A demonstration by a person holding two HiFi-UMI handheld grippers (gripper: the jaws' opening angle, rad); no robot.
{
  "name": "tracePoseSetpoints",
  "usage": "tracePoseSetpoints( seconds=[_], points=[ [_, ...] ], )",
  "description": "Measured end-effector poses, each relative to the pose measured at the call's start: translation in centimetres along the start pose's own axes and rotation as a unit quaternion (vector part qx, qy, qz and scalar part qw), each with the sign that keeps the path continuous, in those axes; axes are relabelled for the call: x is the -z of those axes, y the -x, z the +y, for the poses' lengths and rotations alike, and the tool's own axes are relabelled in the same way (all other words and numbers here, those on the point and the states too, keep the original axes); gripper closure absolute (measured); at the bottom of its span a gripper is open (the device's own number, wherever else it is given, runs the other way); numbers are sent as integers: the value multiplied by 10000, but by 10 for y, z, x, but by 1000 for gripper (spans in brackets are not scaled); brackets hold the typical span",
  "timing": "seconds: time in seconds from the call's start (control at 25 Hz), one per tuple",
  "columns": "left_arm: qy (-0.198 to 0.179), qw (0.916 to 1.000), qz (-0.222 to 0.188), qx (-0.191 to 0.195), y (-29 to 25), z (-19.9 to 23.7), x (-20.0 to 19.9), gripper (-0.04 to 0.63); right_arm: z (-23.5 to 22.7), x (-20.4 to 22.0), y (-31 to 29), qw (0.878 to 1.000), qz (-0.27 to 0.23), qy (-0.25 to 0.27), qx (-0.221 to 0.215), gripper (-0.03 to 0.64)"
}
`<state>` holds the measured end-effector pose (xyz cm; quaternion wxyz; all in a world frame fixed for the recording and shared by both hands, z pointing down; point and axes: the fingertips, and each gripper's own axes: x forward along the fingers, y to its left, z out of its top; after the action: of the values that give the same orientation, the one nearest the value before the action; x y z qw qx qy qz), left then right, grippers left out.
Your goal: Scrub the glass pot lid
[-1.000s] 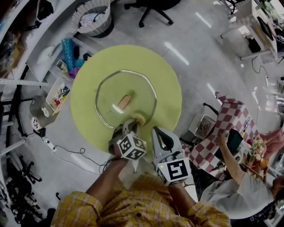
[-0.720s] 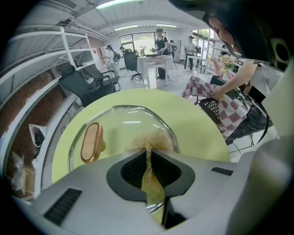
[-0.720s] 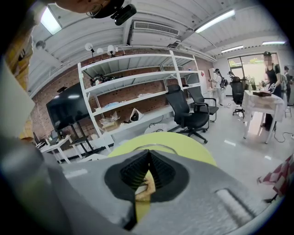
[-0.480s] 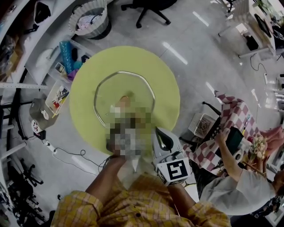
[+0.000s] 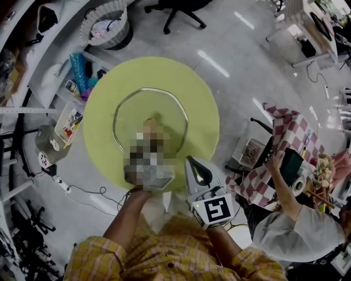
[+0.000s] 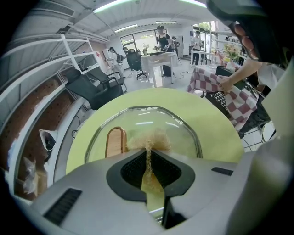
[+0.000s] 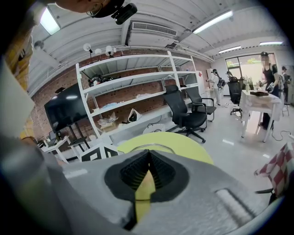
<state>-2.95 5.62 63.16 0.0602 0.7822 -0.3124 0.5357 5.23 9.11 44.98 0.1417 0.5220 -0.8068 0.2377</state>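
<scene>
The glass pot lid (image 5: 137,118), metal-rimmed with a copper-coloured handle (image 5: 152,122), lies flat on the round yellow-green table (image 5: 200,104). In the left gripper view the lid (image 6: 183,133) and its handle (image 6: 115,140) lie just beyond the jaws. My left gripper (image 6: 148,151) is shut on a tan fibrous scrub pad (image 6: 149,139), which rests on the glass beside the handle. A mosaic patch hides this gripper in the head view. My right gripper (image 5: 193,163) hovers at the table's near edge, off the lid, jaws shut on nothing (image 7: 148,153).
White shelving (image 5: 55,66) with small items runs along the left, and a laundry basket (image 5: 107,24) and an office chair (image 5: 175,11) stand beyond the table. A seated person (image 5: 296,219) by a checkered cloth (image 5: 290,140) is at the right. Cables trail on the floor (image 5: 82,189).
My left gripper has slid the scrub pad forward from the lid's near rim toward the handle. The right gripper has barely moved.
</scene>
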Motion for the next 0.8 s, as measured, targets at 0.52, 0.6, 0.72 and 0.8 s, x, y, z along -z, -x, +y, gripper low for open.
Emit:
tracePoseSetpoints(
  seconds=[0.52,0.6,0.72,0.8],
  points=[
    [-104,9994,40,-317,-8,11,-11,563,-17,-1,0,9999,24,-63,123,618],
    [-96,9995,50,-289,-7,17,-22,563,-20,-13,-4,9999,70,-43,101,620],
    [-40,9998,29,-216,-6,22,-33,563,-21,-25,-7,10000,68,-5,73,620],
    [-47,9998,2,-174,-7,15,-34,563,-21,-21,-4,9999,66,-23,85,620]
  ],
)
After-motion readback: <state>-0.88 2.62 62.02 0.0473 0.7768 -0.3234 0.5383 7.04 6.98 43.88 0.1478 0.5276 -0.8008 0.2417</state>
